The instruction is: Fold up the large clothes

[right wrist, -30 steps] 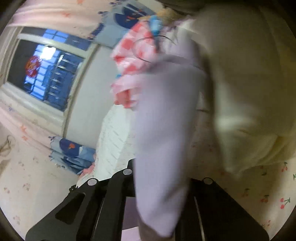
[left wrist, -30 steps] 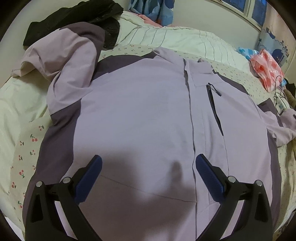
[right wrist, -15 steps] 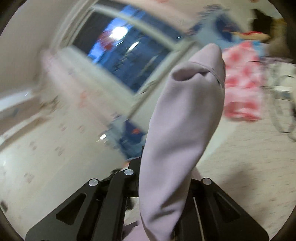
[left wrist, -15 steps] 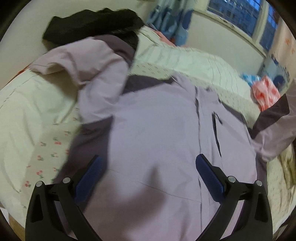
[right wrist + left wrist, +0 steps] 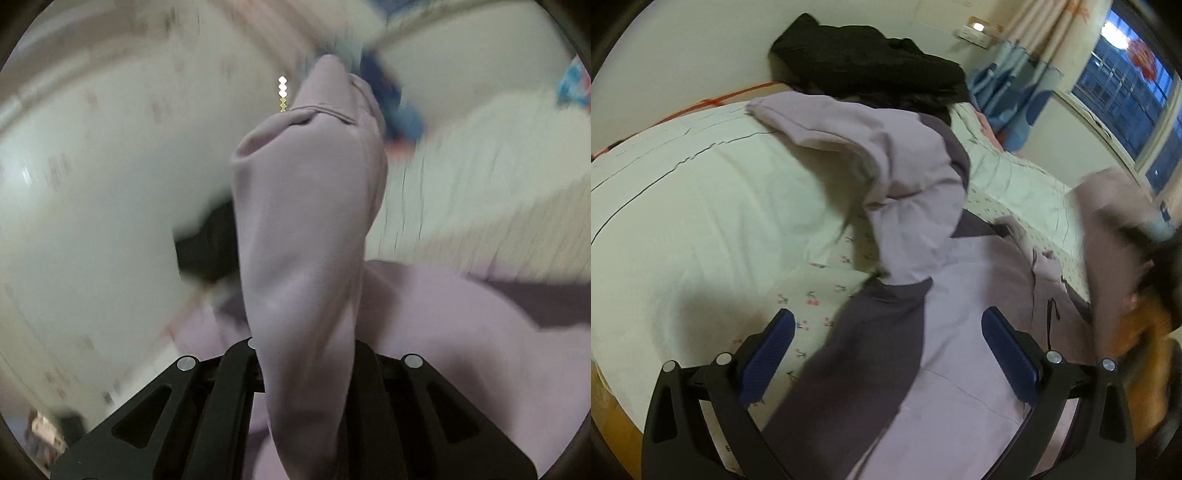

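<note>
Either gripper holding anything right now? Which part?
Right gripper is shut on the lilac jacket's sleeve, just behind the cuff. Left gripper is open over the jacket body, holding nothing.

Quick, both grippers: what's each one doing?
Left gripper: open, holding nothing, above the lilac jacket.
Right gripper: shut on the jacket sleeve.

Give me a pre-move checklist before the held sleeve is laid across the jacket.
1. Right tongs shut on the lilac jacket sleeve: ok.
2. Left tongs open, nothing between them: ok.
3. Lilac and dark purple jacket body flat on the cherry-print bed sheet: ok.
4. Other sleeve folded in: not ok, it trails up towards the black garment pile.
5. Landing spot visible to the right camera: cannot tell, blurred.
</note>
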